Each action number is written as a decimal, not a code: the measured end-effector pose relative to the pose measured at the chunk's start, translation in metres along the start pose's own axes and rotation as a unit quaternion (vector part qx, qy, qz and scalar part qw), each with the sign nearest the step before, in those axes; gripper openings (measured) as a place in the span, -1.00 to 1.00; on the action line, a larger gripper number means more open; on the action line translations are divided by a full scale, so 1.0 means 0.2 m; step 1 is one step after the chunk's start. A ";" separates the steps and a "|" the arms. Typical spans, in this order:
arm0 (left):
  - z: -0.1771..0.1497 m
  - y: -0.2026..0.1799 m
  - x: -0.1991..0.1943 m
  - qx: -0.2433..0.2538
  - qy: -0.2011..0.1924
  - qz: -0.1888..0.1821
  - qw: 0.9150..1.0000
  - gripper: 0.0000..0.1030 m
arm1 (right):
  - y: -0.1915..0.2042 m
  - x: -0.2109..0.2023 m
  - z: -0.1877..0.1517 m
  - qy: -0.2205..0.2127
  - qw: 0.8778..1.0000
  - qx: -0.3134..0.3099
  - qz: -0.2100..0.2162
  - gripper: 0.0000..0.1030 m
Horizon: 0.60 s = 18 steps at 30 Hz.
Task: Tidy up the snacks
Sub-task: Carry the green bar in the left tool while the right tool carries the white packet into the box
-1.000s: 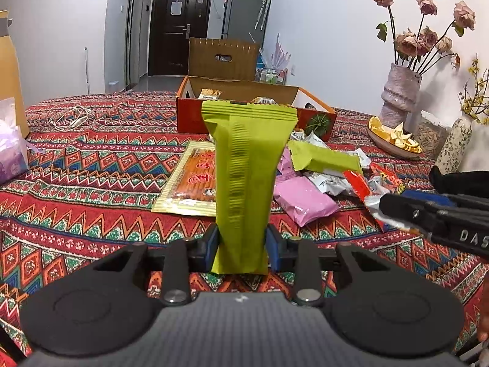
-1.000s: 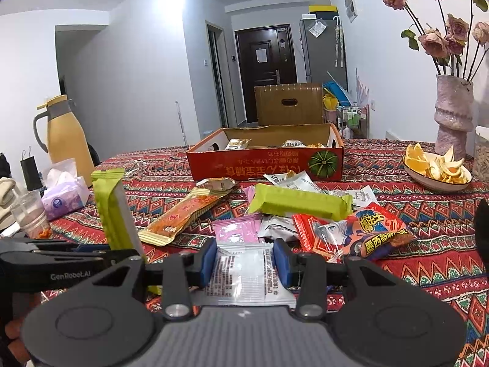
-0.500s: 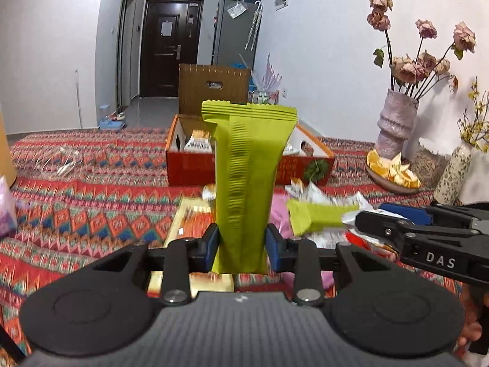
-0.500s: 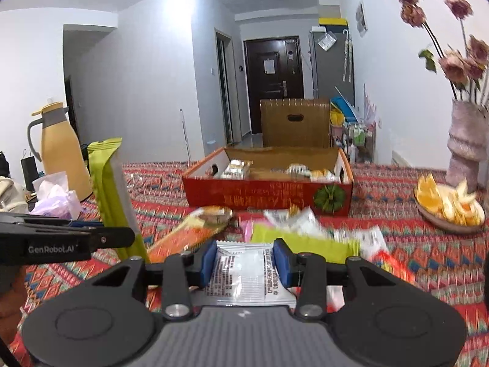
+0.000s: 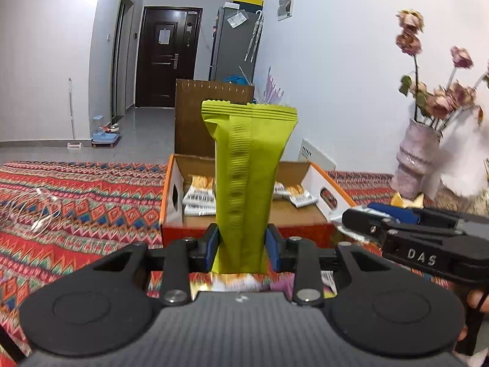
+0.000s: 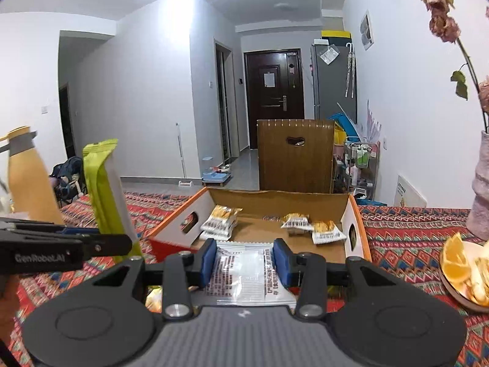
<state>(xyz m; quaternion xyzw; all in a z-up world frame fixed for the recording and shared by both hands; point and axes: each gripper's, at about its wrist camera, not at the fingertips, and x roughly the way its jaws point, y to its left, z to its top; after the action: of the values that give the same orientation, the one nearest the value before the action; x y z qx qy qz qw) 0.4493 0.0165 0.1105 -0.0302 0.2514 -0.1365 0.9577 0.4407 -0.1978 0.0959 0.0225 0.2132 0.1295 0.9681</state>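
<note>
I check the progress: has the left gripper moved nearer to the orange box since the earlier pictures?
Yes. The left gripper, shut on the green packet, has come forward to the orange box, now just ahead.

On the tablecloth point(image 5: 76, 202) stands a box point(image 6: 356, 214) holding packets point(image 6: 298, 221), with a vase point(image 5: 417, 159) to its right.

left tool point(image 5: 241, 244) clamped, right tool point(image 6: 244, 261) clamped

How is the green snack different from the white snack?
The green snack is long and stands upright in the left gripper; the white snack is shorter, covered in print, and lies flat in the right gripper. Both are held just before the cardboard box.
</note>
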 end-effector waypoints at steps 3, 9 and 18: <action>0.09 0.05 0.13 -0.003 0.000 -0.001 1.000 -0.36 | -0.05 0.15 0.06 0.006 1.000 0.011 0.000 -0.23; 0.25 0.14 0.44 -0.011 0.010 0.001 1.000 -0.36 | -0.12 0.48 0.19 0.016 0.999 0.027 0.006 -0.23; 0.21 0.20 0.90 0.009 0.071 0.036 0.997 -0.36 | -0.17 1.07 0.28 0.078 0.996 0.053 -0.002 -0.23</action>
<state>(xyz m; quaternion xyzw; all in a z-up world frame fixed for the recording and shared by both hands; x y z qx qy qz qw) 0.6293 0.0046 0.0570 -0.0030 0.3184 -0.1061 0.9420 0.6595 -0.1734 0.0567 0.0637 0.2945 0.1176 0.9462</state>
